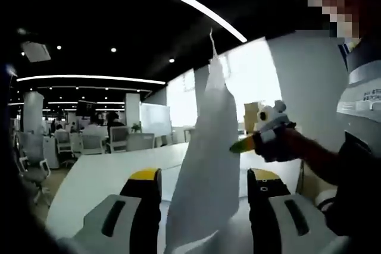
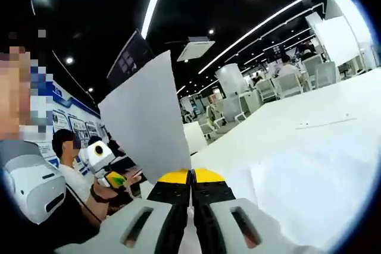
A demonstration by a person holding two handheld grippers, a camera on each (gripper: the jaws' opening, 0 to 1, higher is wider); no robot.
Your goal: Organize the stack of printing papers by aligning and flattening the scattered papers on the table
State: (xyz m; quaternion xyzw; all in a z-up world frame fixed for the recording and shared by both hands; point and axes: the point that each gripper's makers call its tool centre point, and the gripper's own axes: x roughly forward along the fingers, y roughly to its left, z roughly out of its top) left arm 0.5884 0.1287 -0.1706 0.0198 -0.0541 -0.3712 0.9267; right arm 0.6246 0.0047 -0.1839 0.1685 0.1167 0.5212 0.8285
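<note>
A white sheet of paper (image 1: 208,141) stands upright in the air between the wide-apart jaws of my left gripper (image 1: 203,176), which is open and, as far as I can tell, does not touch it. From the right, my right gripper (image 1: 242,146) pinches the sheet's edge. In the right gripper view the same sheet (image 2: 146,117) rises from the closed yellow-tipped jaws of my right gripper (image 2: 191,176). The left gripper (image 2: 104,162) shows at the left, beyond the sheet's edge. More white papers (image 2: 297,188) lie flat on the white table (image 2: 333,117).
The long white table (image 1: 101,176) stretches away. Office chairs (image 1: 119,138) and seated people stand beyond it, with more chairs (image 2: 286,84) in the right gripper view. A person's sleeve and torso (image 1: 357,165) are close at the right.
</note>
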